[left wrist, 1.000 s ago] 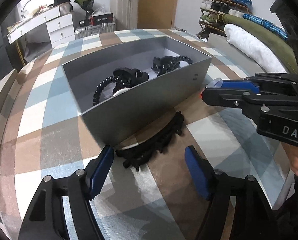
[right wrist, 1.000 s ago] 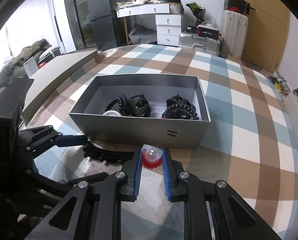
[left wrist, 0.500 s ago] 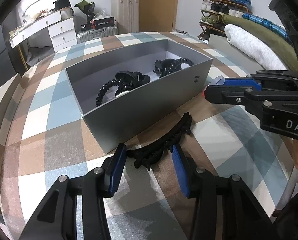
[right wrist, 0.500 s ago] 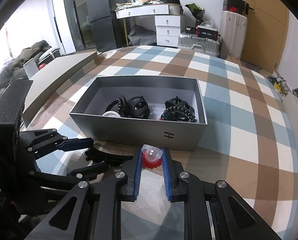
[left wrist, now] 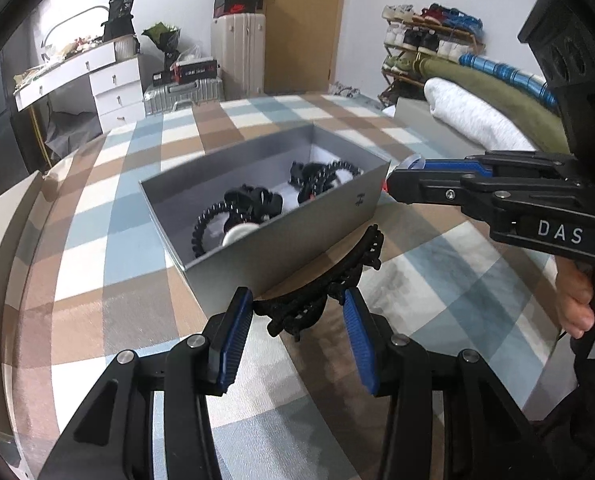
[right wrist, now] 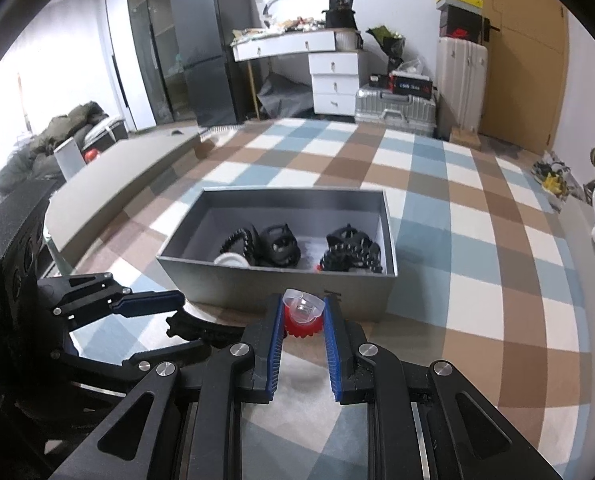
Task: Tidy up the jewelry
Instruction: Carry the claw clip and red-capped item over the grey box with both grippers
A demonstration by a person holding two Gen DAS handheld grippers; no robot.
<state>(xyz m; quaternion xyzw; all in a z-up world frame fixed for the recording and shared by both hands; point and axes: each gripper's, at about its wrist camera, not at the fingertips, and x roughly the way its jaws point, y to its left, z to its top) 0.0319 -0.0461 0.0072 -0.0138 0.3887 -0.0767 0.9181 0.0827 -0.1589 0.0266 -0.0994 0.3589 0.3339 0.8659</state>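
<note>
My left gripper [left wrist: 297,312] clamps one end of a black toothed hairband [left wrist: 337,276] just before the grey box [left wrist: 281,252] (black hair pieces lie inside). My right gripper [right wrist: 302,312] pinches a red-and-clear ornament [right wrist: 302,312].

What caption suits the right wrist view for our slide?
Right gripper clamps a red-and-clear ring before the grey box of black hair accessories.

White drawer desk [right wrist: 329,68], black fridge [right wrist: 205,52], wooden door [right wrist: 521,48], white walls.
</note>
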